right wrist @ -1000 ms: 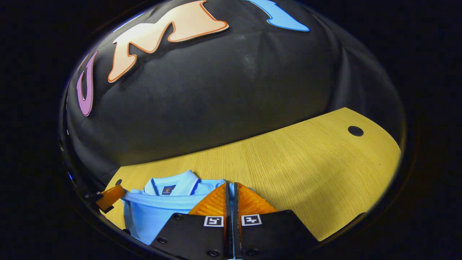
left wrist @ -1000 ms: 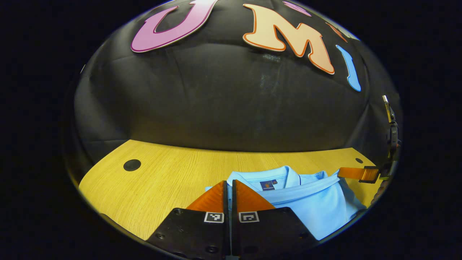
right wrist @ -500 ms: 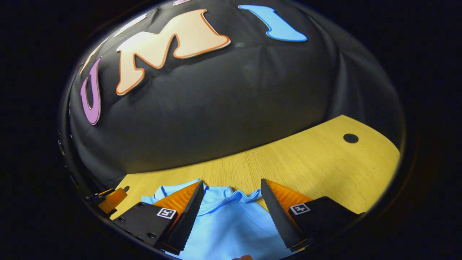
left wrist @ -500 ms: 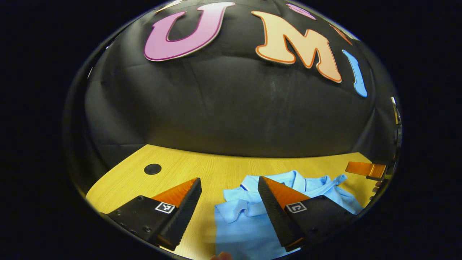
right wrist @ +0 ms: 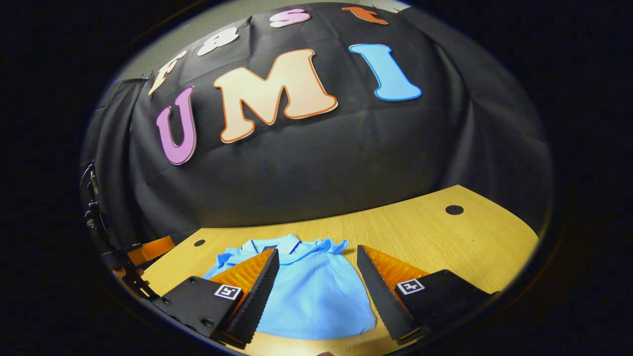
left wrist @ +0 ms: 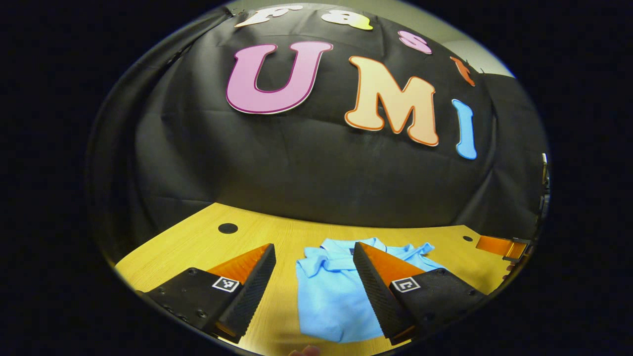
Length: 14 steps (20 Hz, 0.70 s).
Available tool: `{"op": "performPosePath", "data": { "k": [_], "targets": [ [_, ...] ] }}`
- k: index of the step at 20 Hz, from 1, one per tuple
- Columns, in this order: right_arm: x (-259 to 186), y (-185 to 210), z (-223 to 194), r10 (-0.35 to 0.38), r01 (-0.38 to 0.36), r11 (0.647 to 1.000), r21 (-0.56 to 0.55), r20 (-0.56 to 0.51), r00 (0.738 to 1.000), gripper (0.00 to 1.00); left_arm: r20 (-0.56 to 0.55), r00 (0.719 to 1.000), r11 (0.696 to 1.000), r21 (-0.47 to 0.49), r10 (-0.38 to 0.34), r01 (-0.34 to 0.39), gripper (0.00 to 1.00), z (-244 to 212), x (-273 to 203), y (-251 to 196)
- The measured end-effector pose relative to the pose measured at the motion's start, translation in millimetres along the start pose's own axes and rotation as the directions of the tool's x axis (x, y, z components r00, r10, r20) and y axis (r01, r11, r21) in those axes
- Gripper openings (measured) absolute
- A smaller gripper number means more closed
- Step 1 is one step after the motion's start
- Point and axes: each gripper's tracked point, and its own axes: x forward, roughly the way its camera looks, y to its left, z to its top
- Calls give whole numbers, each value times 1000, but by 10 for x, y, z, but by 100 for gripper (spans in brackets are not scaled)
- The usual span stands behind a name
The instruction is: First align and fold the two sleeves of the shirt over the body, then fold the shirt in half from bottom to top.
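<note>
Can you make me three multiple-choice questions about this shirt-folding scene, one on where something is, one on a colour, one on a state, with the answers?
1. Where does the shirt lie?
A. On the wooden table
B. Hanging on the cloth wall
C. On the floor

2. What colour is the shirt?
A. White
B. Light blue
C. Dark green

3. How does the right gripper stand?
A. Shut on the shirt
B. Shut on nothing
C. Open, fingers apart over the shirt

Answers:
1 A, the shirt lies folded on the table's wood surface, collar toward the wall.
2 B, the fabric is light blue in both views.
3 C, its fingers stand wide apart with shirt showing between them; the left gripper is open too.
</note>
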Motion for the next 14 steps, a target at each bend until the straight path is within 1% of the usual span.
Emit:
{"op": "performPosePath", "data": {
  "k": [1,4,5,7,11,14],
  "targets": [
    [-142,14,-75,13,-13,1000,-7,-1,1000,98,0,1000,1000,6,-13,13,95,-77,-145,-121],
    [-543,31,-231,32,-32,999,-30,25,999,98,23,999,998,44,-47,46,95,-200,-493,-259],
    [-657,75,-285,46,-44,998,-40,38,998,98,20,999,997,62,-51,49,95,-242,-588,-201],
    [-866,130,-371,67,-62,996,-70,65,996,98,14,997,994,79,-72,71,95,-357,-779,-317],
    [-1254,231,-445,116,-103,989,-103,128,985,98,49,990,988,87,-133,128,95,-441,-1093,-543],
    [-1446,253,-442,144,-124,985,-123,167,975,98,70,980,978,115,-184,175,94,-456,-1264,-708]
  ]
}}
